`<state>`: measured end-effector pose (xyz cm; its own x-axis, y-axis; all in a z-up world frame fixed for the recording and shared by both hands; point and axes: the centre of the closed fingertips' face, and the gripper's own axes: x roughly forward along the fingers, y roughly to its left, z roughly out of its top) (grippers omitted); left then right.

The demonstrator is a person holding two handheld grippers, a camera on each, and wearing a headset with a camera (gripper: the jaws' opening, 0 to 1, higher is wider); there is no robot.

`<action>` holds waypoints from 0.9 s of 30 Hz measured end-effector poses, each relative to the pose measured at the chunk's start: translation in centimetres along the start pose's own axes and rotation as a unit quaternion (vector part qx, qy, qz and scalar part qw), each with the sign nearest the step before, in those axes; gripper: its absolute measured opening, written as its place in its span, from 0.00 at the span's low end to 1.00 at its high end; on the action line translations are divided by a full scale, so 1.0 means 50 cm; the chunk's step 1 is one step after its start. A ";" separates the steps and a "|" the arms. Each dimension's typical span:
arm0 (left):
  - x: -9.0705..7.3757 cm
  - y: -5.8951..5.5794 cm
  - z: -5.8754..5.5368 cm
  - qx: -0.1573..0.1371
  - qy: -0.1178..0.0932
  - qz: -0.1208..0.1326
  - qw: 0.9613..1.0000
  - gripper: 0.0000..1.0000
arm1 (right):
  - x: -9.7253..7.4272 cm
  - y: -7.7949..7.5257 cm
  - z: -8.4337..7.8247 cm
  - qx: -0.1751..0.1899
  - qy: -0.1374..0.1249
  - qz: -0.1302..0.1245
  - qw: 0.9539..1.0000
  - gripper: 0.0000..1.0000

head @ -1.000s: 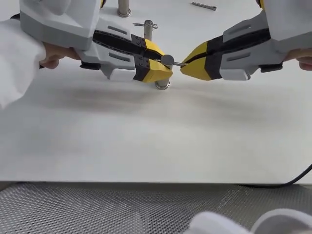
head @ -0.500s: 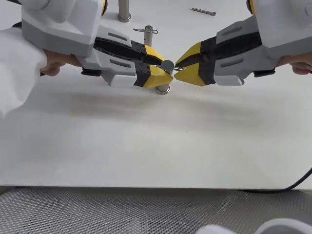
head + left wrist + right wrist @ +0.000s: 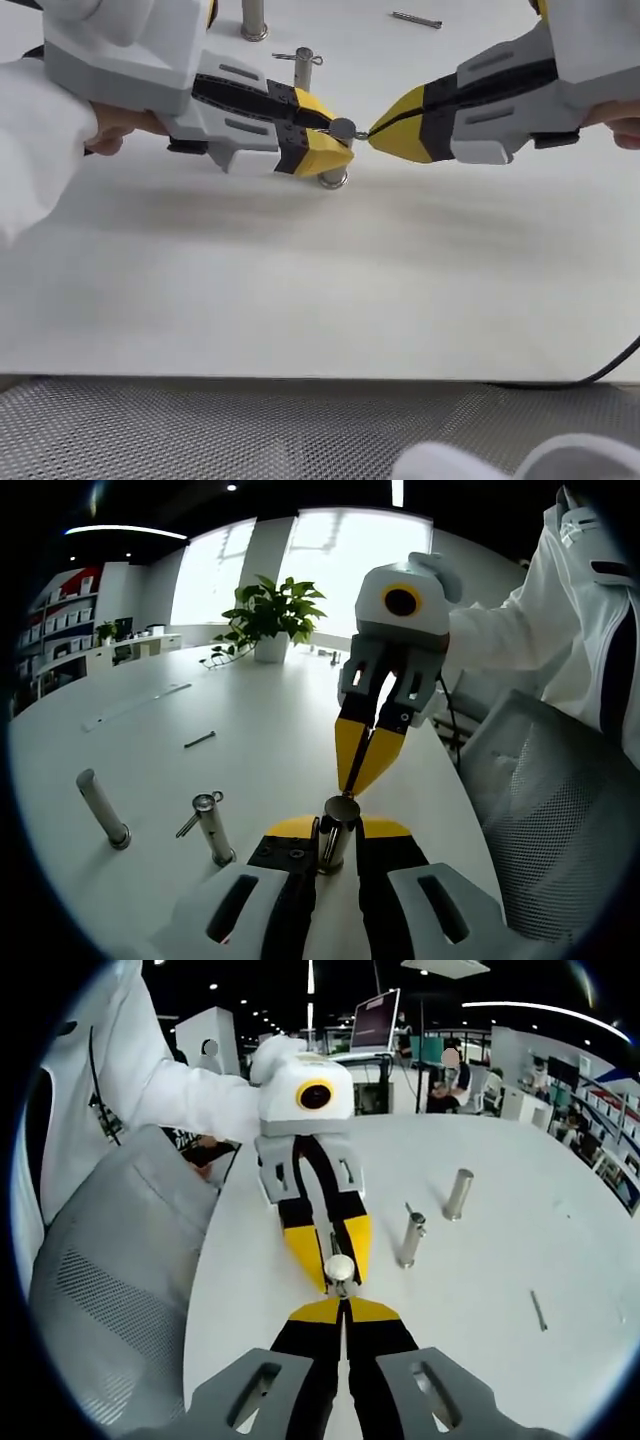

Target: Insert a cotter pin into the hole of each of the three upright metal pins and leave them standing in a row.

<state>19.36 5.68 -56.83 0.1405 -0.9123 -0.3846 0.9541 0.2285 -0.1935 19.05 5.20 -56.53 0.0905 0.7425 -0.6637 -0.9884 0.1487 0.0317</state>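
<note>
"The right gripper (image 3: 372, 134) has backed off! Half a second ago its yellow tips were pressed right up to the head of the upright pin (image 3: 342, 127)."

"Yes, there's a small gap between them again, much like a second ago. What about the cotter pin (image 3: 358, 133)?"

"A short bit of it is showing across that gap again."

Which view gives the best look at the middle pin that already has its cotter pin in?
Left gripper view: the middle pin stands unobstructed, head to base, with its cotter pin plainly through it. In the head view the left tongs hide its lower half; in the right gripper view it is small and farther off.
</note>
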 end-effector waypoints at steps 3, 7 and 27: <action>0.000 -0.001 0.001 -0.006 -0.003 0.002 1.000 0.12 | 0.003 0.002 -0.002 0.004 0.001 0.002 1.000 0.00; 0.001 -0.001 0.002 -0.021 -0.004 0.004 1.000 0.13 | 0.003 0.002 0.001 0.003 0.001 -0.001 1.000 0.00; -0.024 -0.025 -0.003 -0.030 -0.024 -0.006 0.999 0.51 | -0.001 0.013 0.010 0.032 -0.007 -0.012 0.999 0.13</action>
<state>17.94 6.53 -56.27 0.1426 -0.9304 -0.3376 0.9385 0.2355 -0.2525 18.47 5.58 -56.11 0.1167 0.7468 -0.6547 -0.9761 0.2080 0.0634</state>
